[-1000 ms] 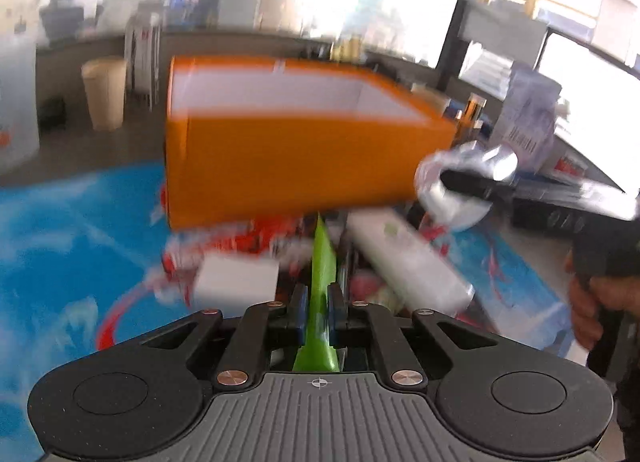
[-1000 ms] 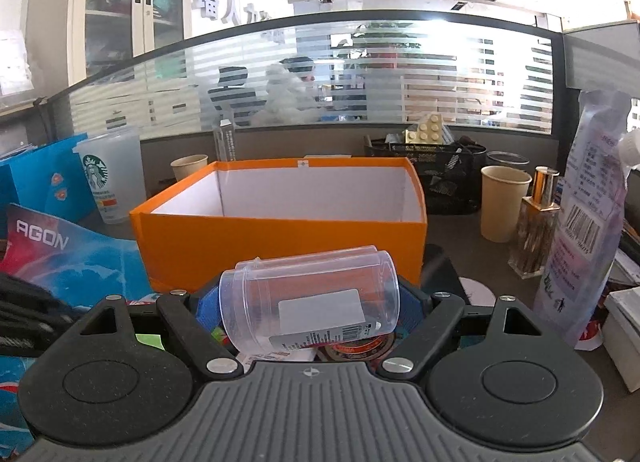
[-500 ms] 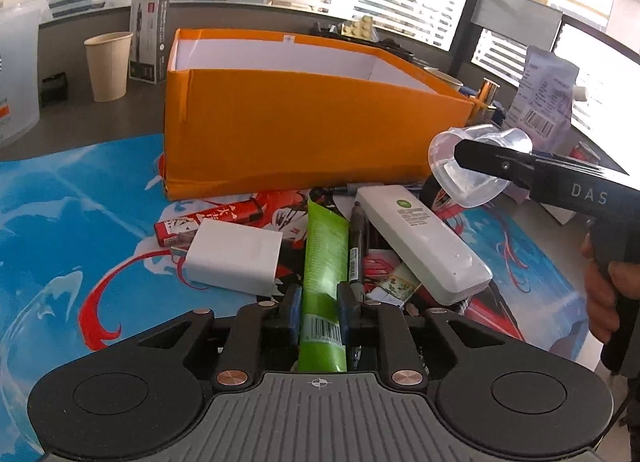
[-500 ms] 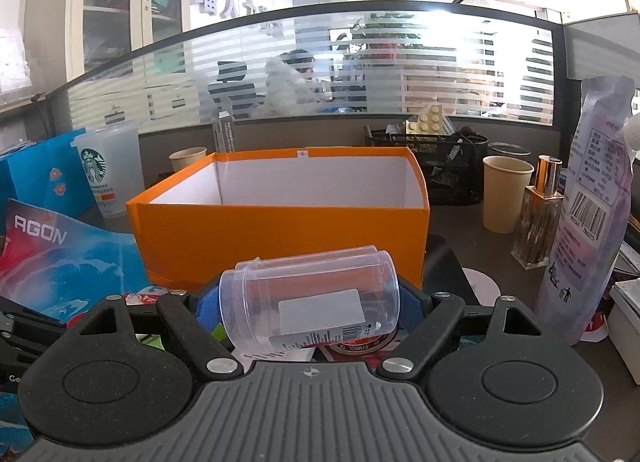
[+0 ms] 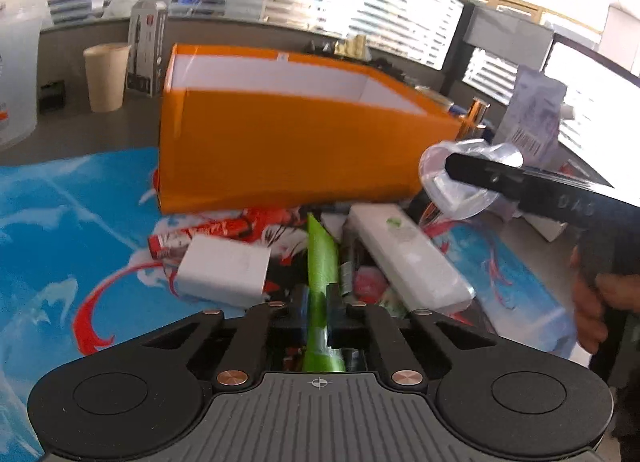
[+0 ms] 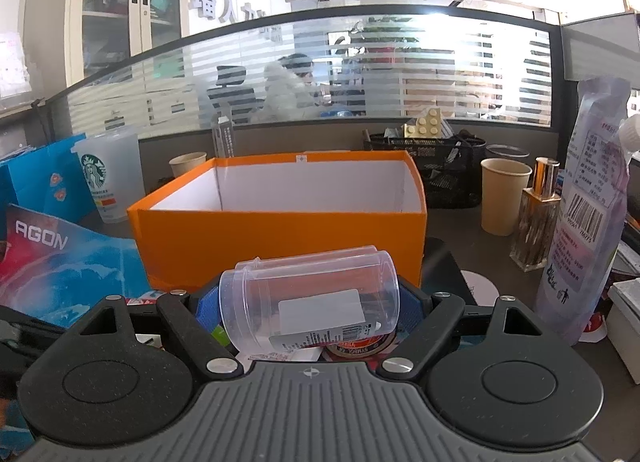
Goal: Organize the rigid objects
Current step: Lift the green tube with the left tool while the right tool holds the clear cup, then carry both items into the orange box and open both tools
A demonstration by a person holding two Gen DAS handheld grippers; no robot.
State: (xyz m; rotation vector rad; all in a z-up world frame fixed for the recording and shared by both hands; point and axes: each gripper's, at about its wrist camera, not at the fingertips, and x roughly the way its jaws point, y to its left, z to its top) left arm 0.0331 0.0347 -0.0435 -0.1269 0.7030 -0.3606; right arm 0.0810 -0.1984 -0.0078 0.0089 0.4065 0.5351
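Left gripper [image 5: 318,312]: low centre of the left wrist view, jaws clamped tight on the green tube [image 5: 322,262]. They had loosened around the tube half a second earlier and have just closed again, so the grip looks re-seated rather than lost.
Green tube: pinched edge-on between the blue pads, its flat crimped tail pointing up the frame toward the orange box [image 5: 288,149]. Half a second ago it lay flat with its barcode showing; now it looks tipped up off the pile.
Right gripper [image 6: 310,302]: lower centre of the right wrist view, jaws standing wide and gripping the clear plastic jar [image 6: 310,302] crosswise by its two ends. No change over the last second.
Clear plastic jar: held just in front of the box's near wall, below its rim.
Orange box: middle of both views, open-topped; the white interior that shows holds nothing.
Pile: white adapter block [image 5: 224,272], white remote-shaped case [image 5: 408,258] and red pen [image 5: 200,236] lie on the blue mat [image 5: 60,221] in front of the box.
Meaning: both tools are loaded; neither item is over the box yet, so lifting and dropping in is what remains.
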